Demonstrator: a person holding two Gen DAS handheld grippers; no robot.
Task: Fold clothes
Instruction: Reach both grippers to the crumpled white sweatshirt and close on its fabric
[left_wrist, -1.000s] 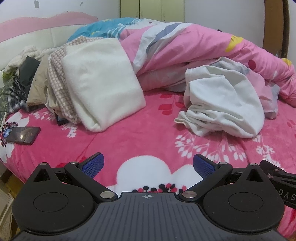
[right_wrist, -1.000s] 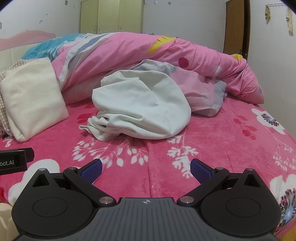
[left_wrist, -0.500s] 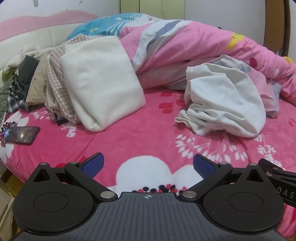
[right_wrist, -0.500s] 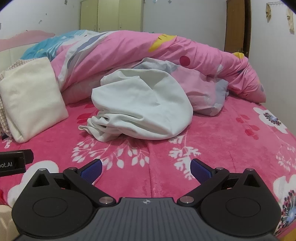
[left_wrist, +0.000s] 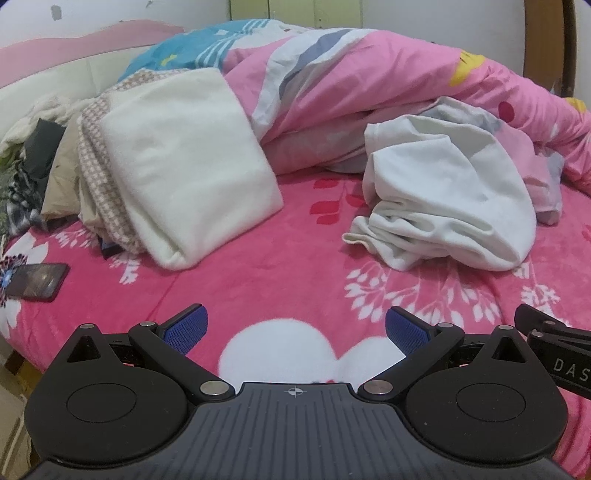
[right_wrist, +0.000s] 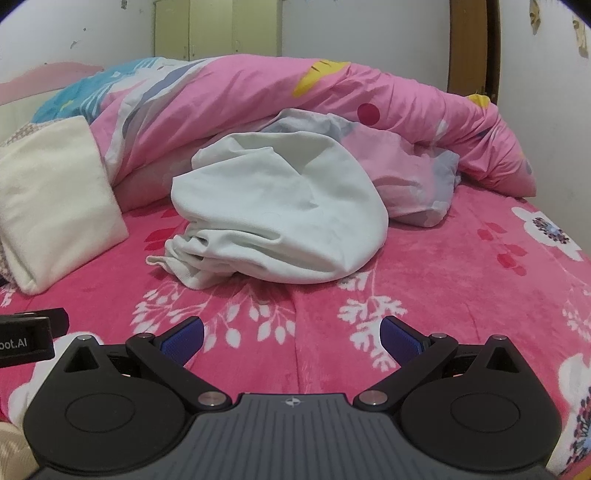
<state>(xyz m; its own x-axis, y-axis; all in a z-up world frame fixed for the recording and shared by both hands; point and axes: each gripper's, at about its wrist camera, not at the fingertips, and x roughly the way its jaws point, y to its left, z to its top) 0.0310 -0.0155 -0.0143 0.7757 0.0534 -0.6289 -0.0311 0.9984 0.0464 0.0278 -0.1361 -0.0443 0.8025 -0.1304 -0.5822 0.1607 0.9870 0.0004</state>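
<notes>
Jaws on both tools stand spread wide and hold nothing: the left gripper (left_wrist: 293, 328) and the right gripper (right_wrist: 291, 334) hover low over the near part of the bed (right_wrist: 461, 295), side by side, well short of the work. The white garment (right_wrist: 280, 218) lies crumpled in a heap mid-bed, its bunched hem turned toward the tools and its far side resting against the pink duvet (right_wrist: 258, 96). Risk noted: the heap shows no clear edge or corner, so a pinch into the bulk would likely take several layers at once and lift a wad rather than one ply. A deep pinch could also snag the plush bed cover beneath. A reach past the heap may catch the duvet or the pale pink cloth (right_wrist: 413, 177) behind it. To the left, the folded cream blanket (left_wrist: 184, 158) on its stack limits spreading room. A phone (left_wrist: 35, 282) lies at the bed's left edge, clear of the work.
</notes>
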